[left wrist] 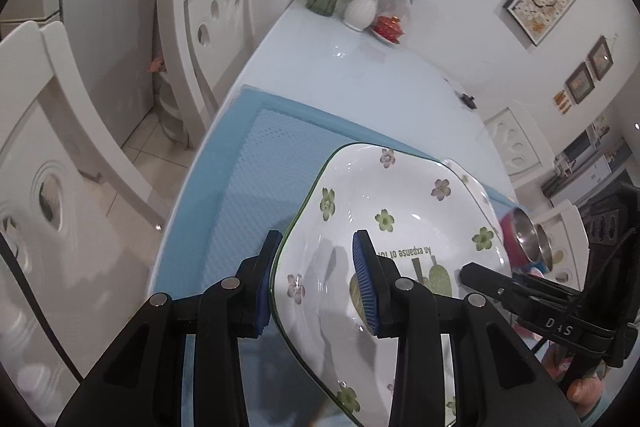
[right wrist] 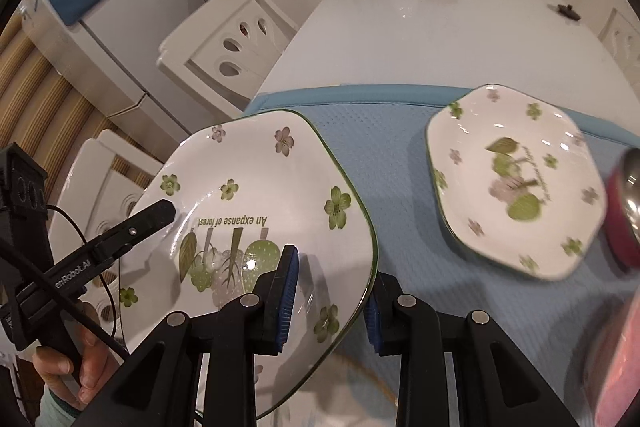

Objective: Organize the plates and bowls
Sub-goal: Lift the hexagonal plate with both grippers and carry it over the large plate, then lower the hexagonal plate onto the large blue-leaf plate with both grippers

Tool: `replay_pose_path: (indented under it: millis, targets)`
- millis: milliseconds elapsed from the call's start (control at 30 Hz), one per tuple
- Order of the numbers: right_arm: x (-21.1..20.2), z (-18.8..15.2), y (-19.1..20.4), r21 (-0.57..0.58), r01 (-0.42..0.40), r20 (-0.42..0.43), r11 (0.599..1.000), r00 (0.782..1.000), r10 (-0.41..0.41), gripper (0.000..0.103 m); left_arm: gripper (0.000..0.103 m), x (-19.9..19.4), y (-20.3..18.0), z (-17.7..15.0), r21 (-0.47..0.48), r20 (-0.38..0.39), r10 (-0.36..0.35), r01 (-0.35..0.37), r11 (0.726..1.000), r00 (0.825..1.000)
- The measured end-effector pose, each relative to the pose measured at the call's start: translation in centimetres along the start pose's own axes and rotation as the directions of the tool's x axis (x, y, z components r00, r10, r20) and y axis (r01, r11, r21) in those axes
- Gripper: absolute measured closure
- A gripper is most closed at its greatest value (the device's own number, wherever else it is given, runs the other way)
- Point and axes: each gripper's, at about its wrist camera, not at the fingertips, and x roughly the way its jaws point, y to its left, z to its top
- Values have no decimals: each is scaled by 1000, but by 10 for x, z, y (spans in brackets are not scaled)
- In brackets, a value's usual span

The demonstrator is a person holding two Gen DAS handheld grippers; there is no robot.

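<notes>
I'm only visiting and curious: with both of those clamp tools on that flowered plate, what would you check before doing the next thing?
1. Left gripper on the held plate: rim sits between its blue pads: ok.
2. Right gripper on the opposite rim: ok.
3. Plate off the blue mat: appears lifted and tilted: ok.
4. Second plate lies flat on the mat, top bare for stacking: ok.
5. Red bowl sits close beside the second plate; clearance: cannot tell.
6. Firmness of either grip: cannot tell.
</notes>
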Motion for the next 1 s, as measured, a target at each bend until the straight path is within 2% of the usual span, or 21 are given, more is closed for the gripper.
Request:
replay_pose_path:
  millis: [233, 467, 600, 833, 1000]
  targets:
    - [-41, -54, -4, 51, 29, -3, 998, 1000, -29, 74, 71, -20, -22, -44, 38, -36, -10, 12, 999, 999]
    - [-45, -111, -17, 105, 51, -82, 993, 996, -42, 74, 71, -17, -33, -94, 66, -120, 16, -8, 998, 993]
    - [-46, -137, -25, 95, 42, -111, 995, 993, -31, 74, 71, -15, -32, -112, 66, -154, 29, -19, 998, 988]
    - [-36, -159, -27, 94, 51, -137, 994, 990, -38, 74, 71, -9, -28, -133, 84, -185, 60, -45, 995, 981]
    - [-34, -158, -30, 104, 64, -124, 993, 991, -51, 73, 72, -6, -31, -134, 100, -186, 65, -47, 994, 980]
